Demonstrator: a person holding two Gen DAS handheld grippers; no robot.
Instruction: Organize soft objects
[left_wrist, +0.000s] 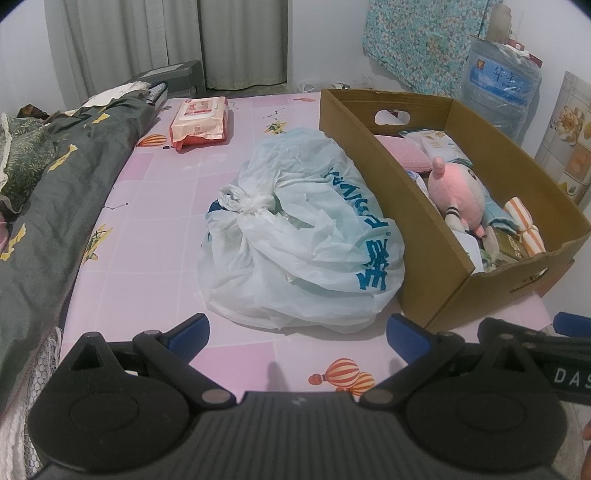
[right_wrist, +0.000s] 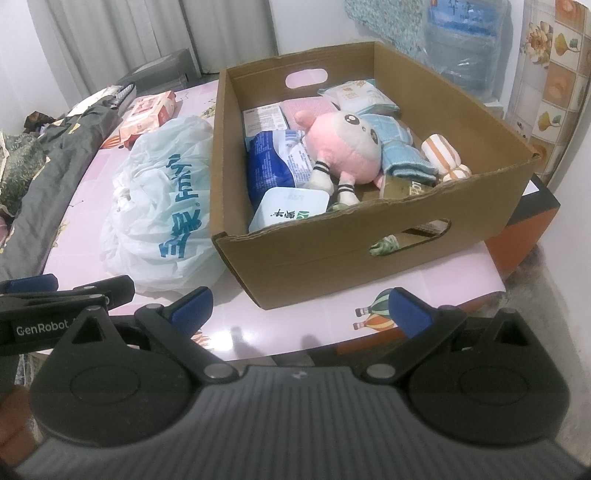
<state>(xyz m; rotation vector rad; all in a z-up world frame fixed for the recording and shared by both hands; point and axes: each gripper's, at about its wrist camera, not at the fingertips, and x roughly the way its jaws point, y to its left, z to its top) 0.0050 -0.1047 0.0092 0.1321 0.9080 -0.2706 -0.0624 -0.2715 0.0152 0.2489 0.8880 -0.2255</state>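
A tied white plastic bag (left_wrist: 299, 236) with blue print lies on the pink table, left of a cardboard box (left_wrist: 491, 291). It also shows in the right wrist view (right_wrist: 166, 206). The box (right_wrist: 332, 247) holds a pink plush doll (right_wrist: 343, 147), a blue packet (right_wrist: 273, 162), tissue packs, a light blue cloth (right_wrist: 399, 147) and a striped roll (right_wrist: 441, 151). A pink wet-wipes pack (left_wrist: 199, 122) lies at the far side of the table. My left gripper (left_wrist: 297, 332) is open and empty in front of the bag. My right gripper (right_wrist: 301, 306) is open and empty in front of the box.
A dark grey quilt (left_wrist: 55, 192) is heaped along the table's left side. A water jug (left_wrist: 498, 85) stands behind the box by the wall. An orange and black box (right_wrist: 532, 229) sits right of the table. Curtains hang at the back.
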